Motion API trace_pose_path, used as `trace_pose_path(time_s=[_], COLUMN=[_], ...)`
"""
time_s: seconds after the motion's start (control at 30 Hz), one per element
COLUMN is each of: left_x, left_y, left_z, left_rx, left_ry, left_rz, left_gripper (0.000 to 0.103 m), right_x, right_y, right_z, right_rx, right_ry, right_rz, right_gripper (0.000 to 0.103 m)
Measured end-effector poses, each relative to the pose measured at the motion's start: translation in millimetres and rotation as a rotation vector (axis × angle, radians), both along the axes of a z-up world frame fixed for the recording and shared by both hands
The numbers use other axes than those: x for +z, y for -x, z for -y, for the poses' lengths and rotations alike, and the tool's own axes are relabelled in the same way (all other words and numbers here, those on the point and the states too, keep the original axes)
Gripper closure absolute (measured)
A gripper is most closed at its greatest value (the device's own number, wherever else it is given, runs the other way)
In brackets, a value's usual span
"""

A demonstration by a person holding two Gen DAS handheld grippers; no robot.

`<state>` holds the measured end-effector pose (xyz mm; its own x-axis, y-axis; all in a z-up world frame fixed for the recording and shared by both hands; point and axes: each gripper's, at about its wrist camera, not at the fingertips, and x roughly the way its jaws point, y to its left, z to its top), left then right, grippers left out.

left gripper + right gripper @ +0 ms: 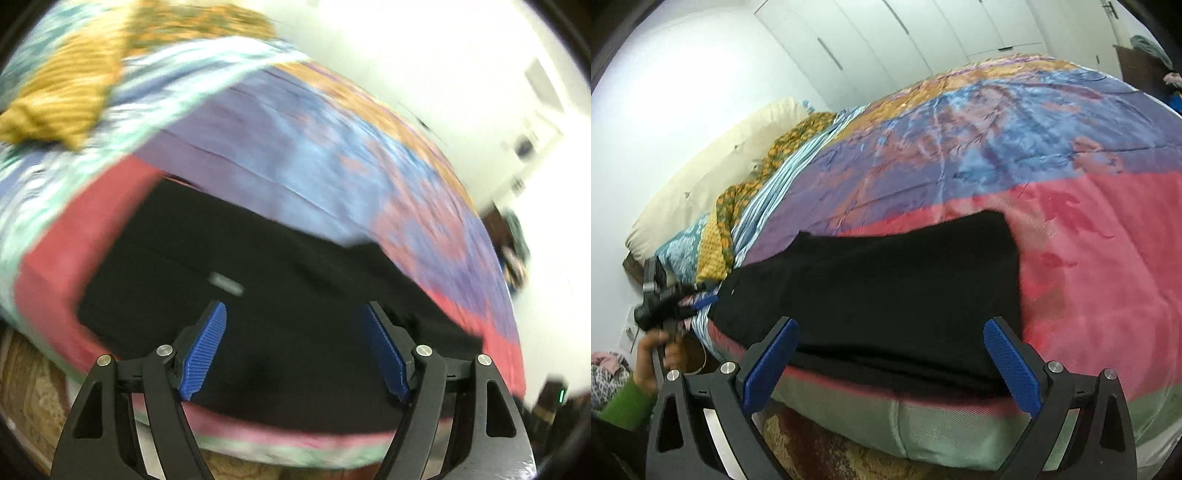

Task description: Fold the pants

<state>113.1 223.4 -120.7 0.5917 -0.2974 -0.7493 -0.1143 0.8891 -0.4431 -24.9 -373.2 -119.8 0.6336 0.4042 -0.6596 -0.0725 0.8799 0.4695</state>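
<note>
The black pants (pixel 879 291) lie folded flat near the front edge of the bed, on the pink band of the bedspread; they also show in the left wrist view (pixel 258 295), blurred. My left gripper (pixel 295 317) is open and empty, just above the pants' near edge. My right gripper (pixel 890 332) is open and empty, its blue pads (pixel 1012 365) either side of the pants' front edge. The left gripper (pixel 701 301) also shows at the far left of the right wrist view, held in a hand at the pants' left end.
The bedspread (pixel 997 129) is pink, purple, blue and orange. A yellow patterned cloth (pixel 62 99) and a cream pillow (pixel 713 162) lie at the head of the bed. White wardrobe doors (pixel 905 40) stand behind. A patterned rug (pixel 820 454) lies below the bed edge.
</note>
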Motion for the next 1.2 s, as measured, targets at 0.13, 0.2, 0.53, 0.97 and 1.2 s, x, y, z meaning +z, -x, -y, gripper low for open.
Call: trace_pose_path(time_s=[0.13,0.2,0.53,0.97,1.2], left_x=[-15,-32,-81,-99,-100], left_y=[-20,-32,-58,-85,-81], left_z=[-66,-88,-74,-64,-67], left_rx=[0.134,0.166,0.056,-0.001,-0.001], left_ry=[-0.026,0.001,0.175,0.203,0.209], left_rz=[-0.050,-0.099,-0.177,-0.269,-0.261], left_gripper=[0.025,0.025,0.024,0.000,0.001], right_x=[-2,-4,-8,-10,-10], right_y=[-1,-2,-3,-3,-3], right_z=[-6,-7,-17,-23,-23], right_rx=[0.020,0.022,0.044,0.064,0.062], right_ry=[0.011,0.013,0.066,0.074,0.070], right_rz=[-0.004,-0.014,-0.038,-0.041,-0.041], right_gripper=[0.003,0.003,0.003,0.003,0.003])
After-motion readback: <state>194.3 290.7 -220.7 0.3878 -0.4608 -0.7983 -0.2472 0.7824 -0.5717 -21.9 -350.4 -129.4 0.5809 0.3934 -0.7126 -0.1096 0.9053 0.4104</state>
